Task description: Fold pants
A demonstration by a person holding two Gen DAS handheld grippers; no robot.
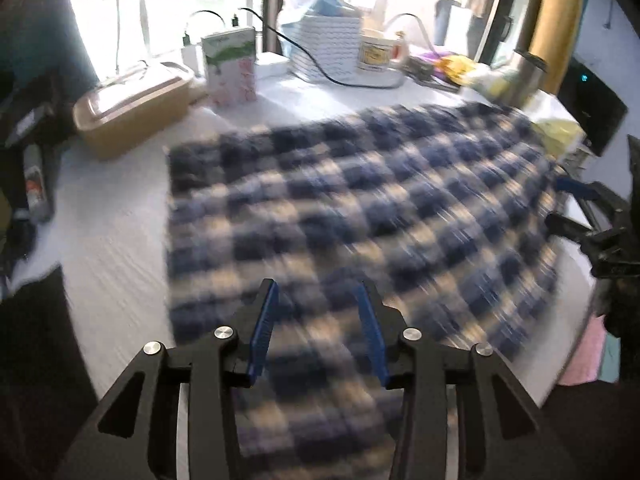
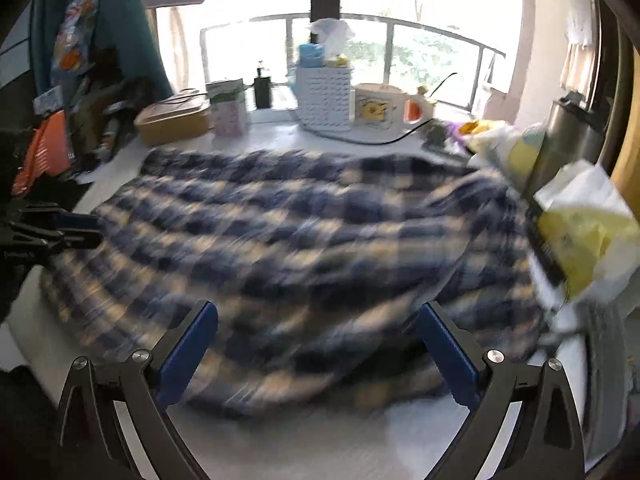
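Blue, cream and black plaid pants [image 1: 360, 200] lie spread over a white-covered table [image 1: 112, 240], blurred by motion in both views. My left gripper [image 1: 318, 290] hovers over the near edge of the cloth with its blue pads partly apart; plaid shows in the gap and neither pad presses on it. My right gripper [image 2: 318, 312] stands wide open above the pants [image 2: 300, 232] near their front edge, holding nothing. Each gripper shows at the side of the other's view: the right gripper [image 1: 560, 206] by the cloth's right edge, the left gripper [image 2: 96, 230] by its left edge.
Behind the pants stand a tan lidded box [image 1: 132, 120], a green and pink carton [image 1: 230, 64], a white basket [image 1: 326, 46] and a mug [image 2: 376, 106]. A steel bottle [image 2: 560, 140] and yellow-white bags [image 2: 580, 232] crowd the right side. Dark clutter lines the left edge.
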